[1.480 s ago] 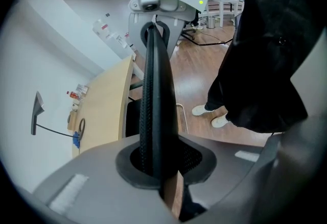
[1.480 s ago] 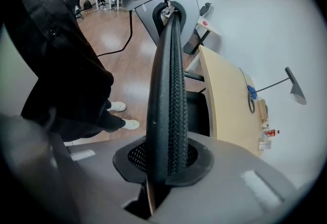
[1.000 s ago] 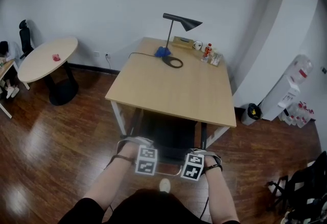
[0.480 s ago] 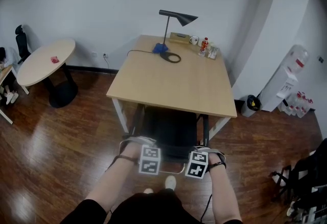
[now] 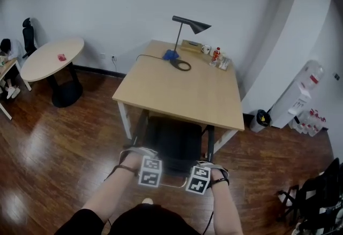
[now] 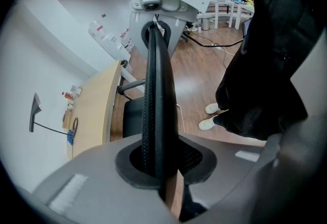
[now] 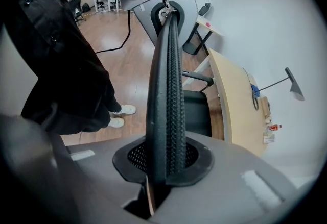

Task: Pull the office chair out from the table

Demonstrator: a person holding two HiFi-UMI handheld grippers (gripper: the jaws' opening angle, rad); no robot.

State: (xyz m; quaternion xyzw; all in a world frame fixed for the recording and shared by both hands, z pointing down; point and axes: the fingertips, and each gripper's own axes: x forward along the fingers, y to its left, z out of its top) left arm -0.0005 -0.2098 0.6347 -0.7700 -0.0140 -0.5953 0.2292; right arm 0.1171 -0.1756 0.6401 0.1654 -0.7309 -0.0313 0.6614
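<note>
The black office chair (image 5: pixel 174 143) stands with its seat partly under the wooden table (image 5: pixel 182 89), its backrest towards me. My left gripper (image 5: pixel 151 168) is shut on the left part of the backrest's top rim (image 6: pixel 153 90). My right gripper (image 5: pixel 199 176) is shut on the right part of the same rim (image 7: pixel 168 90). In the left gripper view my left gripper (image 6: pixel 156 162) points steeply down, and the seat (image 6: pixel 134 116) and table (image 6: pixel 94 110) lie below. The right gripper view has my right gripper (image 7: pixel 166 162) pinching the ribbed rim edge, with the other gripper at its far end.
A desk lamp (image 5: pixel 190 25) and small items stand at the table's far edge. A round table (image 5: pixel 51 60) is at the left, with a seated person (image 5: pixel 8 49) beyond. A water dispenser (image 5: pixel 300 97) and bin (image 5: pixel 261 118) are right. My shoes (image 6: pixel 214 116) stand just behind the chair.
Both grippers have drawn back a little towards me with the backrest still in them, and more of the seat shows clear of the table edge. My feet have shifted back.
</note>
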